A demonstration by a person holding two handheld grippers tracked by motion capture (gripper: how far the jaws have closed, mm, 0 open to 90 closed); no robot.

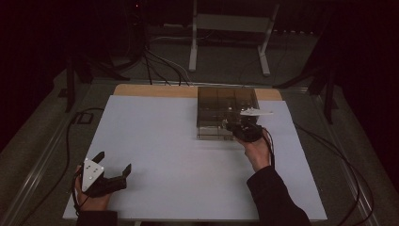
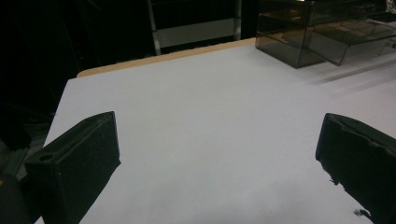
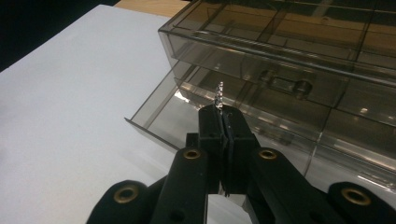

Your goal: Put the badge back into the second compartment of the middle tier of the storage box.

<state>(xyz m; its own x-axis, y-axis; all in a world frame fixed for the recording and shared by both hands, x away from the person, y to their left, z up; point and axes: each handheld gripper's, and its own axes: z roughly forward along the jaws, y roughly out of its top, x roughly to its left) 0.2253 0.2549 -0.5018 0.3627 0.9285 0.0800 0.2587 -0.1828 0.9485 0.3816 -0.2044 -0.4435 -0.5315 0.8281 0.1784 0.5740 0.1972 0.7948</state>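
A smoked clear plastic drawer box (image 1: 226, 101) stands at the back right of the white table (image 1: 164, 155). Its lowest drawer (image 3: 163, 116) is pulled out towards me. My right gripper (image 1: 230, 125) hovers over that drawer's front part, jaws pressed together. A small silvery threaded piece (image 3: 219, 93), like a screw, sticks up from between the pads of the right gripper (image 3: 223, 112). My left gripper (image 1: 113, 162) rests at the table's near left corner, held in a hand. The left gripper (image 2: 219, 123) is open wide with only bare table between its jaws. The box (image 2: 327, 28) lies far off to its right.
A strip of wooden tabletop (image 1: 150, 90) shows behind the white sheet. A white metal stand (image 1: 230, 23) and dark cables (image 1: 160, 66) lie on the floor beyond the table. A cable (image 1: 329, 150) trails along the table's right side.
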